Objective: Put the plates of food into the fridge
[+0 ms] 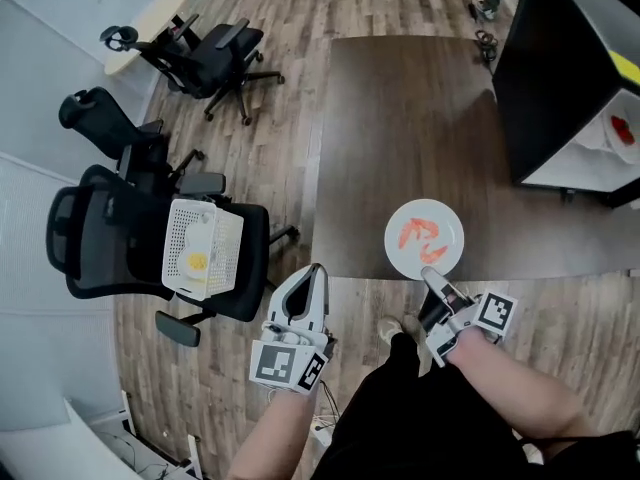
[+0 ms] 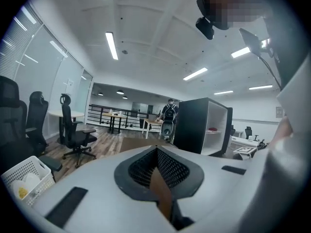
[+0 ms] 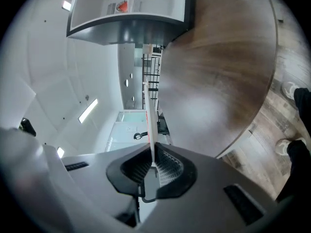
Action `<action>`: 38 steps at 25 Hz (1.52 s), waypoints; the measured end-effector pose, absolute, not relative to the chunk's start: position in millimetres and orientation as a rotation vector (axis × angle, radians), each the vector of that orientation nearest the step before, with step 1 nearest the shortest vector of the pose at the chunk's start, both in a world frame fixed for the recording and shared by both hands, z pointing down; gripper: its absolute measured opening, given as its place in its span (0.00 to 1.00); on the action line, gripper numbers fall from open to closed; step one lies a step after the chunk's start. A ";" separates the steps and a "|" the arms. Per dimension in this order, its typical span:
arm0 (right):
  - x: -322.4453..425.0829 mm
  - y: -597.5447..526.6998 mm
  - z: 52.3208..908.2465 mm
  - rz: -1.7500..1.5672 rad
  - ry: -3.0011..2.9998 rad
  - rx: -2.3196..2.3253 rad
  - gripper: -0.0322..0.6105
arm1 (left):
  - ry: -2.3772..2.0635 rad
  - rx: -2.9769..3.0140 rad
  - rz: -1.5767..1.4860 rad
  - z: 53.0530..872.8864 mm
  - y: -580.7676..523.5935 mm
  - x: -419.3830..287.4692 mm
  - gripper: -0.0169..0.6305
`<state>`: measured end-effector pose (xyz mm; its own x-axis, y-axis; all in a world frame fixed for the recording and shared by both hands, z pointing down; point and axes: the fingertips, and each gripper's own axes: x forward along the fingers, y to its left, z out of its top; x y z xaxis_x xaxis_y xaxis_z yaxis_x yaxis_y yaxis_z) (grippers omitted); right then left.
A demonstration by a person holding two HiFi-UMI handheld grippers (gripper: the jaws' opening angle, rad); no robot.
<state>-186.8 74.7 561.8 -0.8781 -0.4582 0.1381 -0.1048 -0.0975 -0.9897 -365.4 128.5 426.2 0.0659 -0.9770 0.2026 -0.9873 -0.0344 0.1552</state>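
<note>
In the head view a white plate (image 1: 425, 238) with orange-red food hangs over the brown rug (image 1: 410, 138). My right gripper (image 1: 432, 280) is shut on its near rim. The right gripper view shows that plate edge-on as a thin white line (image 3: 148, 115) clamped between the jaws of the right gripper (image 3: 151, 154). The fridge, a black cabinet (image 1: 560, 88) with a white inside, stands open at the upper right with another plate of red food (image 1: 620, 128) on a shelf. My left gripper (image 1: 315, 270) is shut and holds nothing; its jaws (image 2: 156, 152) point level toward the fridge (image 2: 199, 125).
A white basket (image 1: 225, 258) holding a dish of yellow food (image 1: 197, 262) rests on a black office chair (image 1: 100, 248) at the left. More office chairs (image 1: 215, 58) stand farther back. A person (image 2: 169, 114) stands far off beside desks.
</note>
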 end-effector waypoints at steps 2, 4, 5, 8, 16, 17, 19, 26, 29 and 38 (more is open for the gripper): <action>-164.3 59.0 540.2 -2.043 1.897 -0.622 0.08 | -1.973 2.133 0.033 413.0 104.5 -346.2 0.03; -149.3 51.3 523.9 -2.025 1.885 -0.634 0.08 | -1.966 2.163 -0.001 399.1 88.3 -336.2 0.03; -144.2 49.4 517.5 -2.019 1.884 -0.642 0.08 | -1.965 2.173 -0.019 392.5 82.6 -334.3 0.03; -132.2 43.9 500.0 -1.990 1.872 -0.655 0.08 | -1.957 2.208 -0.049 376.8 69.5 -330.7 0.03; -44.6 6.5 477.9 -1.946 1.824 -0.688 0.08 | -1.907 2.310 -0.029 341.2 16.9 -255.9 0.03; -41.6 4.8 478.6 -1.938 1.816 -0.693 0.08 | -1.896 2.332 -0.026 340.5 13.1 -253.2 0.03; -40.9 4.6 475.7 -1.916 1.800 -0.703 0.08 | -1.870 2.366 -0.016 335.0 9.1 -251.8 0.03; 8.2 -17.8 460.7 -1.843 1.748 -0.725 0.08 | -1.787 2.471 0.022 312.4 -21.9 -198.6 0.03; 30.7 -27.2 460.4 -1.824 1.724 -0.738 0.08 | -1.755 2.504 0.036 307.7 -36.6 -176.5 0.03; 79.7 -53.8 475.5 -1.821 1.686 -0.788 0.08 | -1.714 2.546 0.072 307.2 -70.3 -129.5 0.03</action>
